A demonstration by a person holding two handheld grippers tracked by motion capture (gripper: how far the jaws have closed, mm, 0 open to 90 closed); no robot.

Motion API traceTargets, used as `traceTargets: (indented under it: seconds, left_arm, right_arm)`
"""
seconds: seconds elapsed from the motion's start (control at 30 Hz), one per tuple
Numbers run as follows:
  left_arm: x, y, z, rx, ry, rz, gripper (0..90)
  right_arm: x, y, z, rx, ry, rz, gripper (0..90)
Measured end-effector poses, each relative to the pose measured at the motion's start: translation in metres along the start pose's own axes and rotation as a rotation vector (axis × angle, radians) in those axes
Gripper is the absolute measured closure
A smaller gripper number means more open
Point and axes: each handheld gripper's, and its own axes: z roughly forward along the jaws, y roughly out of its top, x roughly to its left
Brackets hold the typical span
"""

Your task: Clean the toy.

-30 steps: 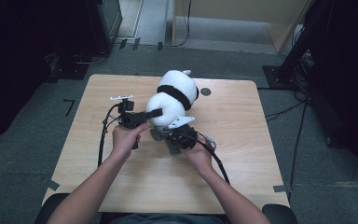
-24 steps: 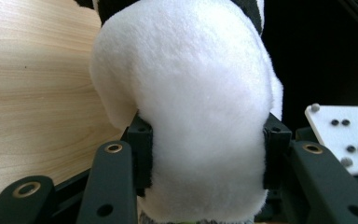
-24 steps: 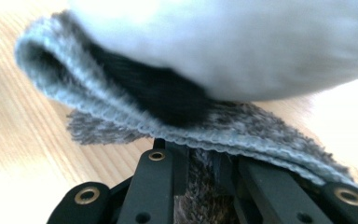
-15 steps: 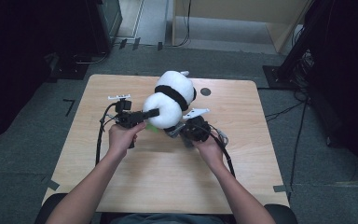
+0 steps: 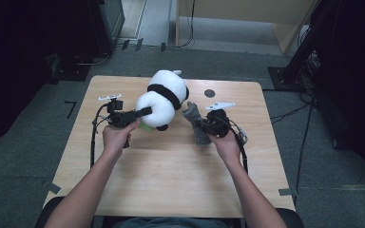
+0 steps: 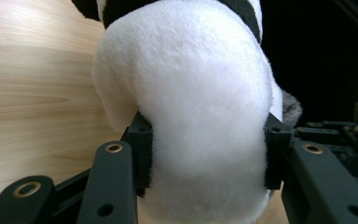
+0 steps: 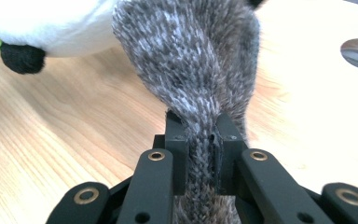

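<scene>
Resting on the light wooden table (image 5: 171, 171), the white-and-black plush panda toy (image 5: 164, 99) sat squeezed at its rounded end between the left gripper (image 6: 205, 149) jaws. Just beside it, the right gripper (image 7: 200, 140) pinched the grey furry knitted cloth (image 7: 200, 70).

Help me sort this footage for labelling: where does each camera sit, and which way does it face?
High view: above the person's side, facing forward and down on the table; both forearms, left gripper, right gripper.
Left gripper view: rides the left gripper, facing the panda plush between its jaws.
Right gripper view: rides the right gripper, jaws pinching grey knit fabric.
Shared: panda plush and tabletop.
</scene>
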Motion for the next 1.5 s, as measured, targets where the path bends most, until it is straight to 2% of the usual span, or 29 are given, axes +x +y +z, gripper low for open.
traceTargets:
  seconds: [0.1,0.3,0.4,0.6,0.7,0.8,0.9,1.1,1.27,1.4,1.5]
  left_arm:
    - [0.003,0.003,-0.005,-0.014,0.029,0.019,53.1]
    - [0.01,0.013,-0.015,-0.01,0.079,0.055,52.9]
    - [0.016,0.016,-0.02,-0.016,0.087,0.05,52.9]
    - [0.028,0.017,-0.029,-0.001,0.151,0.067,52.9]
    - [0.032,0.017,-0.033,0.01,0.169,0.077,52.9]
    - [0.038,0.017,-0.036,0.007,0.185,0.075,52.8]
    - [0.045,0.017,-0.038,0.003,0.196,0.06,52.7]
    - [0.056,0.016,-0.037,0.028,0.236,0.056,52.6]
    - [0.07,0.013,-0.039,0.018,0.224,0.022,51.3]
    - [0.077,0.01,-0.039,0.027,0.242,0.044,48.7]
    - [0.08,0.008,-0.039,0.035,0.253,0.08,46.4]
  right_arm:
    - [-0.007,0.0,-0.006,-0.008,-0.009,0.025,80.7]
    - [-0.022,-0.002,-0.02,-0.024,-0.024,0.062,80.6]
    - [-0.029,-0.002,-0.029,-0.043,-0.037,0.072,80.6]
    - [-0.046,-0.005,-0.045,-0.07,-0.059,0.117,80.5]
    - [-0.054,-0.008,-0.052,-0.075,-0.067,0.133,80.5]
    - [-0.06,-0.012,-0.057,-0.08,-0.06,0.142,80.2]
    - [-0.065,-0.015,-0.059,-0.069,-0.077,0.138,80.2]
    - [-0.086,-0.029,-0.054,-0.031,-0.103,0.191,80.2]
    - [-0.097,-0.038,-0.04,0.014,-0.121,0.194,79.8]
    - [-0.103,-0.047,-0.029,0.033,-0.129,0.197,79.3]
    - [-0.108,-0.05,-0.022,0.042,-0.132,0.207,79.1]
